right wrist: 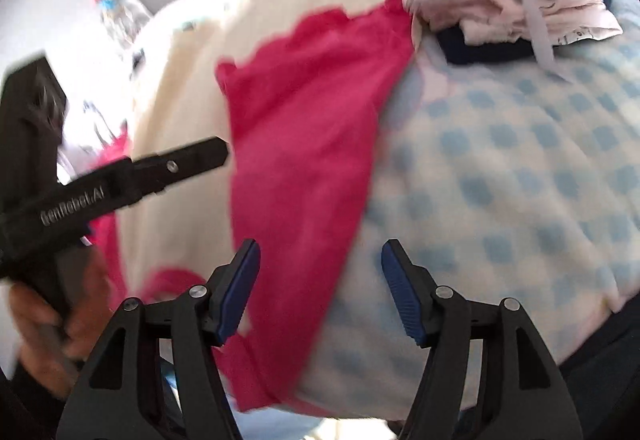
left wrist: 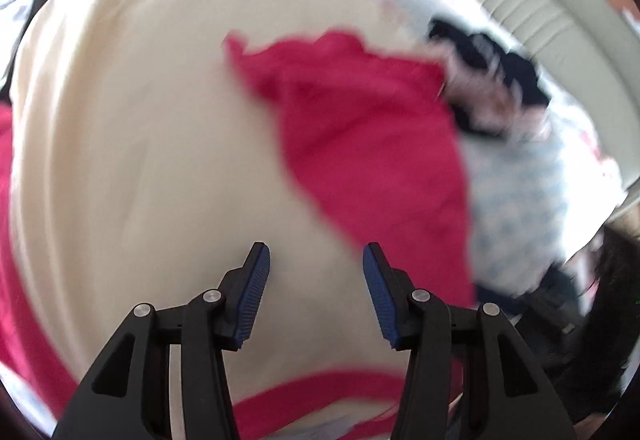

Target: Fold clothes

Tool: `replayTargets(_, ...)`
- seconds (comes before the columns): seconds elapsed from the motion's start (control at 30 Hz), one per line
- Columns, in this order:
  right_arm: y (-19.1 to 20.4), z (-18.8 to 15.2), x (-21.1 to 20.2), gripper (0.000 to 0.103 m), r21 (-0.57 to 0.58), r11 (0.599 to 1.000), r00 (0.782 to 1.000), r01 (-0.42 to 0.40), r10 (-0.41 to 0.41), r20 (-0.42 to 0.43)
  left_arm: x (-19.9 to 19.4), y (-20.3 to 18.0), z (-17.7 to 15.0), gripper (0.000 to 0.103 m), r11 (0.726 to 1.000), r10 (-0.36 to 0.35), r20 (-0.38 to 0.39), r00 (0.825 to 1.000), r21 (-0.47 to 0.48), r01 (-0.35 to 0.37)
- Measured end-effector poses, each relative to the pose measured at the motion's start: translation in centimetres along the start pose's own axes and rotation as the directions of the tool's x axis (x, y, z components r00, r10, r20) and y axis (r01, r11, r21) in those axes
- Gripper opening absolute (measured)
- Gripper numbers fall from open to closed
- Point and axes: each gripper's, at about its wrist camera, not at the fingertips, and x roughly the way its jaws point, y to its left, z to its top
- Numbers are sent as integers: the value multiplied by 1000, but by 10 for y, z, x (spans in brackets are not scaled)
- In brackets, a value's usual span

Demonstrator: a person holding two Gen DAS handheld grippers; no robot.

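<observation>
The left tongs (left wrist: 316, 260) are held apart, with nothing between them, above a cream garment (left wrist: 140, 159). A red garment (left wrist: 360, 143) is spread ahead of them and to their right, overlapping the cream one. The right tongs (right wrist: 320, 260) are likewise spread wide and empty, poised over the red garment's edge and a blue-checked blanket (right wrist: 520, 167). A heap of dark and pink clothes (right wrist: 512, 7) is seen far ahead of the right tongs.
</observation>
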Motion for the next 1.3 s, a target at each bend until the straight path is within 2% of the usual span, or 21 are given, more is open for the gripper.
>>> replayTargets(0.13,6,-16,-4,65,-25,1000,1000,11,-11,-20,-15,16,-34,51,998,-56,-1,998,-28,56)
replayTargets(0.3,17,-4,-27,65,-8,999,998,-52,52,23,-43,38,-53,51,992,-89,52,995,-83,93)
replayTargets(0.5,72,18,-32,66,-165,981,993,-105,111,27,-77,66,-75,51,979,-122,118,985,-148,139)
replayTargets(0.57,92,25,-19,67,-197,972,991,-127,131,7,-85,81,-76,51,974,-102,150,983,-185,130)
replayTargets(0.67,105,21,5,66,-186,972,989,-144,135,-61,-107,111,-83,51,959,-35,225,974,-267,96)
replayTargets(0.73,111,17,19,66,-176,972,985,-157,141,-99,-124,135,-89,51,938,23,282,959,-339,77)
replayTargets(0.83,117,6,27,66,-181,968,980,-176,154,-128,-143,188,-96,57,870,58,334,941,-479,117)
replayTargets(0.93,118,3,30,66,-198,967,982,-158,132,-139,-139,230,-88,57,814,3,321,947,-551,184)
replayTargets(1.03,118,7,32,66,-185,971,981,-153,127,-146,-135,254,-75,60,785,-5,362,932,-576,228)
replayTargets(1.1,120,11,33,66,-186,973,984,-140,115,-137,-123,268,-66,60,758,0,363,932,-608,236)
replayTargets(1.13,122,13,33,66,-186,974,985,-133,109,-133,-117,271,-65,50,743,5,359,934,-626,236)
replayTargets(1.17,122,16,34,66,-183,975,986,-128,105,-131,-112,274,-63,16,732,12,354,935,-640,232)
replayTargets(1.2,123,18,34,66,-179,976,987,-123,101,-128,-111,272,-61,2,740,31,349,937,-637,213)
replayTargets(1.3,123,22,38,66,-177,980,989,-92,69,-133,-126,264,-60,2,772,78,357,931,-612,170)
